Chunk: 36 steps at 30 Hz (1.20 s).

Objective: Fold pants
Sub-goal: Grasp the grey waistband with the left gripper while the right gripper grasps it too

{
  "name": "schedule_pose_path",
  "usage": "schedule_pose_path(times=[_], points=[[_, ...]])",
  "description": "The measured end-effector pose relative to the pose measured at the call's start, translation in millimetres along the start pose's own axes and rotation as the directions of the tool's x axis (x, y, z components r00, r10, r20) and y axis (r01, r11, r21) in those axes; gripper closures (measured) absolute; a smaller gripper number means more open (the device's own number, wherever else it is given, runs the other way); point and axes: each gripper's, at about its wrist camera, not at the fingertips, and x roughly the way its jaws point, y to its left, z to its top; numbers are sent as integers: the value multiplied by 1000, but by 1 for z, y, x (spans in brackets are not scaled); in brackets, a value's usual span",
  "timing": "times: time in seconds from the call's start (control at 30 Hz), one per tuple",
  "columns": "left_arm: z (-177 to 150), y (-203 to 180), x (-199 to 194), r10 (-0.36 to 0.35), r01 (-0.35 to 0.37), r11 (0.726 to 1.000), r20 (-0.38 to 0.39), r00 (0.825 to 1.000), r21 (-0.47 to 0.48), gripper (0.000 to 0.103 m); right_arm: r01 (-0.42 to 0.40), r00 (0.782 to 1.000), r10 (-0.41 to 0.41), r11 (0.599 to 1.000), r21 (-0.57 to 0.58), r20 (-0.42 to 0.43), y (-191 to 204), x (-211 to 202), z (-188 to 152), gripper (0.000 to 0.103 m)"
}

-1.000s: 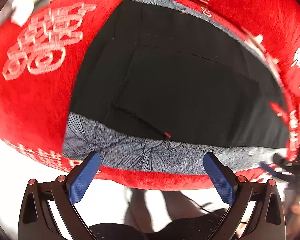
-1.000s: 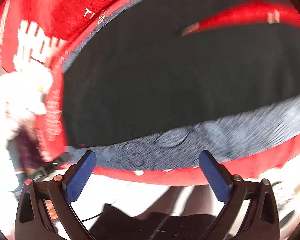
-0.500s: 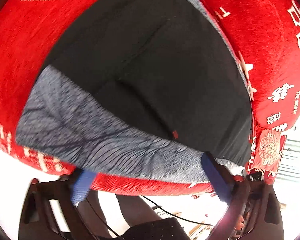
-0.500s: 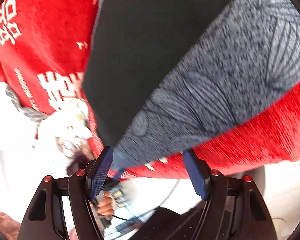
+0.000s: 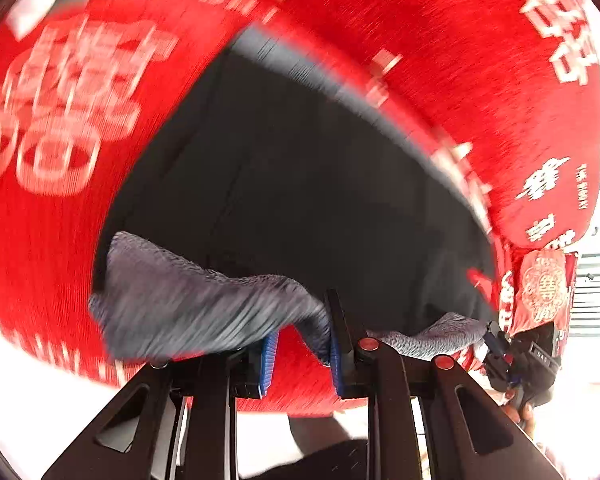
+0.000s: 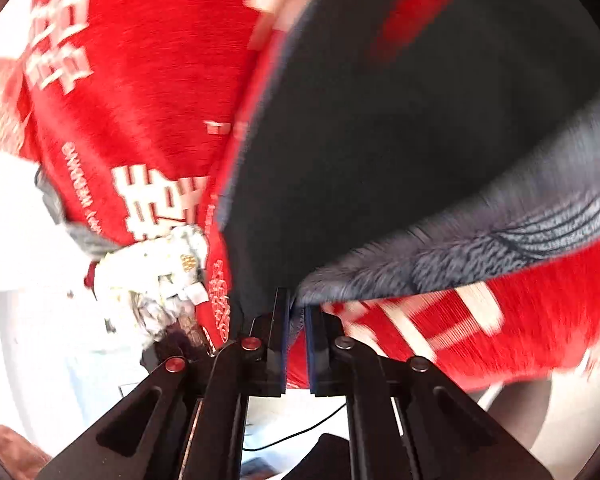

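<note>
With both of my hand-held grippers clamped on the near grey waistband point(image 5: 204, 312) of the pants point(image 5: 300, 184), the rest of the garment stretches away from me across the red cloth point(image 5: 40, 240) on the table, so the fold has to carry this band forward, toward the far edge. My left hand-held gripper point(image 5: 302, 354) has just been closing and now pinches the band toward its left part. My right hand-held gripper point(image 6: 296, 340) has closed too, nipping the band's right corner, where the cloth runs up and to the right in its view. The band runs crosswise between the two grips, and each hand holds its own end. Between them it sags slightly. The pants are black with a mottled grey, line-patterned band, lying mostly flat; both views are blurred.
</note>
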Motion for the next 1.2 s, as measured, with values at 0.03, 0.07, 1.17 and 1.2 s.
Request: schedule_pose_path(times=[0.03,0.07,1.17,1.2], points=[[9,-6,-2,-3,3,1000,20,1000,8,80,-4,1000,4,999,-37,4,16,-3,14,95],[24,-13,-5,-6,5,1000,52,999,20,80,-12,1000,12,998,-59,7,24,-5,23,95],[-30,38,39,23,-29,975,-26,999,-222,44,1,990,28,979,205,-135,-54,34,6,23],[-36,45,40,17,-22,968,-24,1000,-249,44,10,986,22,981,193,-164,-52,38,6,23]])
